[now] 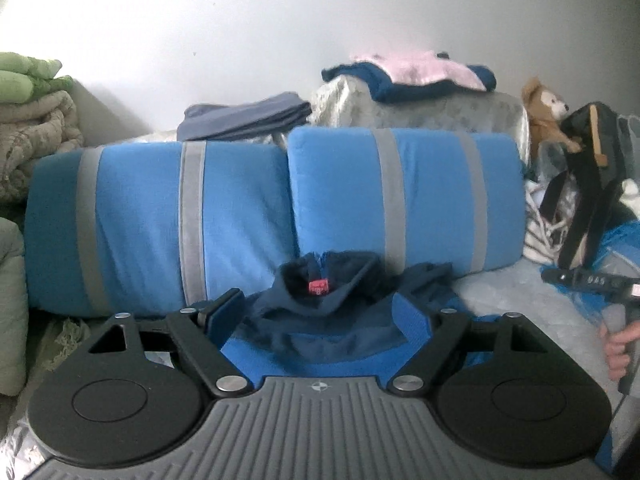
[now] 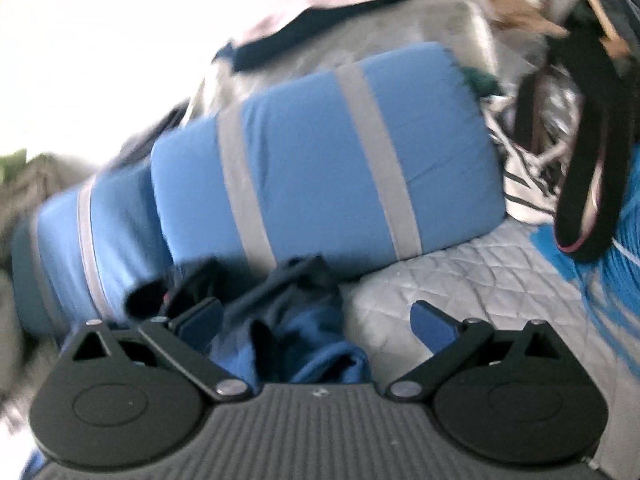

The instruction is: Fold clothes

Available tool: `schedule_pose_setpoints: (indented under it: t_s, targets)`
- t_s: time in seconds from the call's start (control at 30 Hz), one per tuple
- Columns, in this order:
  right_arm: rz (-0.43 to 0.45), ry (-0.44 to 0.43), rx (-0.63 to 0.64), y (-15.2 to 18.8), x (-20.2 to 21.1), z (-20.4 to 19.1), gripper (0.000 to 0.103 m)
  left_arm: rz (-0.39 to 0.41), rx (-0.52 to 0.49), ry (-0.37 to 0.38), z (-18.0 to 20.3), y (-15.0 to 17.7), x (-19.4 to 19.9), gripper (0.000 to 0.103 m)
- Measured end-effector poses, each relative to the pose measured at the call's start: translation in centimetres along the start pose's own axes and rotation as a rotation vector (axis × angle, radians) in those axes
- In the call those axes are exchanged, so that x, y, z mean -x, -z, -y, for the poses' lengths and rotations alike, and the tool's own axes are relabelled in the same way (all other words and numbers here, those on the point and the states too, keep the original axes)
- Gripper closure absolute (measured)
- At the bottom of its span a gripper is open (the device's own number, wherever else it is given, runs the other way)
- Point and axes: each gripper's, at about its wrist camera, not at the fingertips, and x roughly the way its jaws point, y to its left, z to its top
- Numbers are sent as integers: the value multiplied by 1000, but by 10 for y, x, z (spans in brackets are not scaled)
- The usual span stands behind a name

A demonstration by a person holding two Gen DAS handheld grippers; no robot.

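Note:
A navy and bright-blue top (image 1: 320, 328) lies crumpled on the bed against the cushions, its collar up and showing a red tag (image 1: 318, 286). My left gripper (image 1: 324, 316) stands open just above it; the cloth lies between the wide jaws, and the pads do not press on it. In the right wrist view the same top (image 2: 296, 332) sits bunched between the jaws, towards the left pad. My right gripper (image 2: 316, 322) is open too, its right pad over bare quilt. Part of the right gripper (image 1: 580, 280) and the hand holding it (image 1: 616, 344) show at the far right of the left wrist view.
Two blue cushions with grey stripes (image 1: 400, 200) stand right behind the top. Folded clothes (image 1: 244, 116) and a pink and navy pile (image 1: 412, 74) rest further back. A teddy bear (image 1: 544, 112), a black bag (image 1: 592, 184) and striped cloth crowd the right. Grey quilted bedding (image 2: 460, 280) lies to the right.

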Motion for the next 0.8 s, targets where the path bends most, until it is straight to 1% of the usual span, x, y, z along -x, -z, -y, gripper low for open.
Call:
schedule_pose_setpoints:
  t_s: [0.03,0.1,0.17,0.23,0.27,0.43,0.53,0.6,0.63,0.7,0.77,0.8]
  targets:
    - [18,-20,-36,-3,3,5,0,6,9,6,1,0,1,22]
    - [50,-43,-65,-7,6,9,0,14,31,20,1,0,1,21]
    - [41,-37,-51,-9,3,8,0,19,50,22,-1,2,-3,21]
    - [4,-24,-37,-7,-4,5,0,18,70,27,-7,9,-13,21]
    - [-22,-37,-32,-4,-10,2,0,16,83,28,-10,13,-19,21]
    - [-173,-158,-26,11,-48,-16,0,-14,173,34,-34,50,-58,21]
    - [-264,-252,-60,22,-74,-27,3,-24,185,39,-43,74,-75,21]
    - [-319,-273,-72,29,-89,-34,5,-23,191,44,-50,88,-82,21]
    - [-333,-277,-67,32,-94,-37,5,-27,203,37,-52,93,-85,21]
    - [-341,-278,-39,38,-101,-43,5,-88,263,8,-55,90,-92,21]
    - [-350,-276,-31,41,-108,-44,5,-78,293,76,-58,90,-95,21]
    - [-356,-267,-40,43,-110,-43,5,-83,300,86,-59,90,-96,21]
